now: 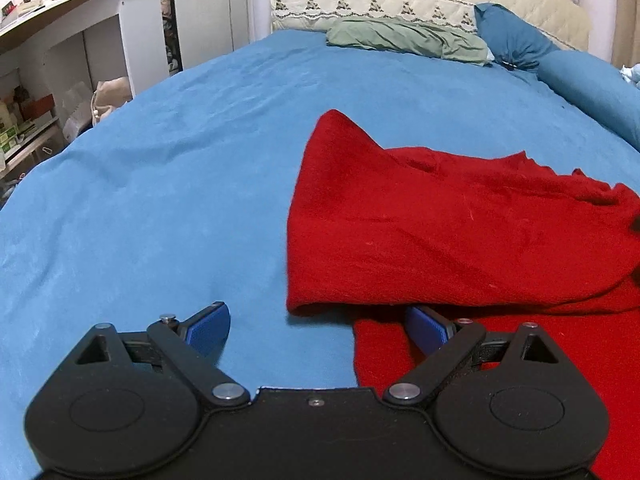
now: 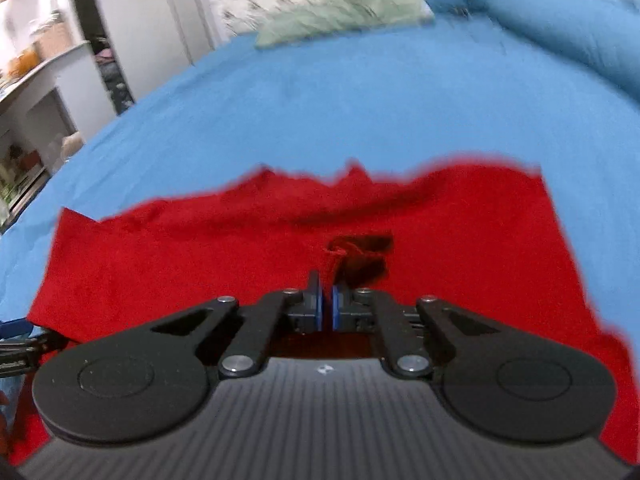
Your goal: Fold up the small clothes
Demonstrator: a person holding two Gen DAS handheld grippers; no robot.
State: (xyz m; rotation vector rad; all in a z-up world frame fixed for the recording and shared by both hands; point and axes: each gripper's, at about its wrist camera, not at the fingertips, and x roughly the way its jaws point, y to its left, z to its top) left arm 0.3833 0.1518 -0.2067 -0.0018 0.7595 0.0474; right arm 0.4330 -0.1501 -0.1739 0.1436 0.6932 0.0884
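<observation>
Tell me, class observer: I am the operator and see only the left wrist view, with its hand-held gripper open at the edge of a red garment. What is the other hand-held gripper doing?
Observer: The right hand-held gripper is shut on a pinched bit of the red garment.
Operator: Where on the cloth is that pinch?
Observer: Near the middle of the spread cloth, with red fabric to both sides of the fingers.
Operator: Is that picture sharp?
Observer: No, the right wrist view is blurred, most of all at the pillows.
Operator: Can you see my gripper from there?
Observer: Only a sliver of the left hand-held gripper at the left edge of that view.
</observation>
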